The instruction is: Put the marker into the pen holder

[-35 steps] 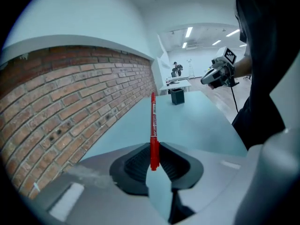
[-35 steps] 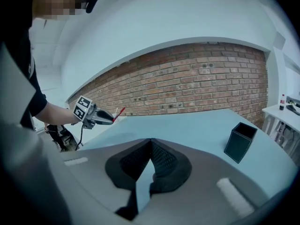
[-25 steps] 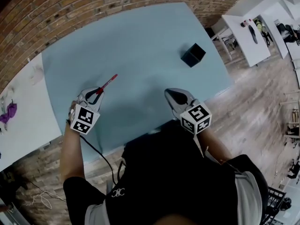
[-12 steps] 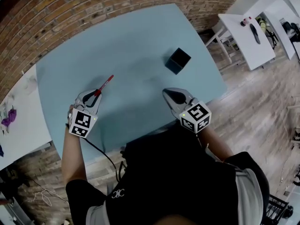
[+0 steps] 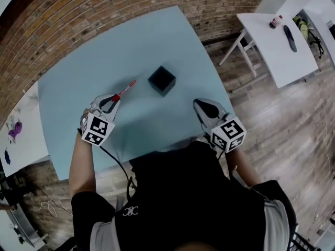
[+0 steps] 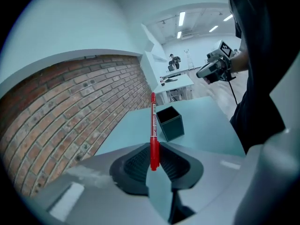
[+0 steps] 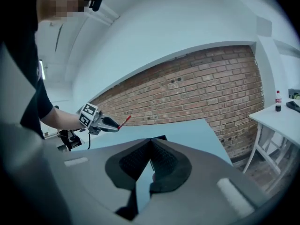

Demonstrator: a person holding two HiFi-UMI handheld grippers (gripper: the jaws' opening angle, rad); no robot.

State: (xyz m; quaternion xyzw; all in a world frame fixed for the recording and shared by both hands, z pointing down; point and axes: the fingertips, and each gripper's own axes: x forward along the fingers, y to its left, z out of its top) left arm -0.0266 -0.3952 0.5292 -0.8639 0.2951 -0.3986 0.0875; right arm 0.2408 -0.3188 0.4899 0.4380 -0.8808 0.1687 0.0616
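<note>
A red marker [image 5: 124, 90] juts forward from my left gripper [image 5: 112, 99], which is shut on its lower end. In the left gripper view the marker [image 6: 153, 125] stands straight up between the dark pads, tip away from me. The black square pen holder [image 5: 161, 80] stands upright on the light blue table [image 5: 94, 56], just right of and beyond the marker's tip. It is open-topped in the left gripper view [image 6: 169, 123]. My right gripper [image 5: 201, 105] hovers at the table's near right edge, shut and holding nothing. From the right gripper view [image 7: 150, 143] its jaws hide most of the holder.
A brick wall [image 5: 104, 4] runs along the table's far side. A white table [image 5: 277, 41] with a bottle and a dark object stands to the right over wooden floor. Another white surface [image 5: 21, 135] with small items adjoins the blue table on the left.
The left gripper with the marker now stands much closer to the pen holder, the tip nearly beside it. The head view has swung. Both grips are unchanged.
</note>
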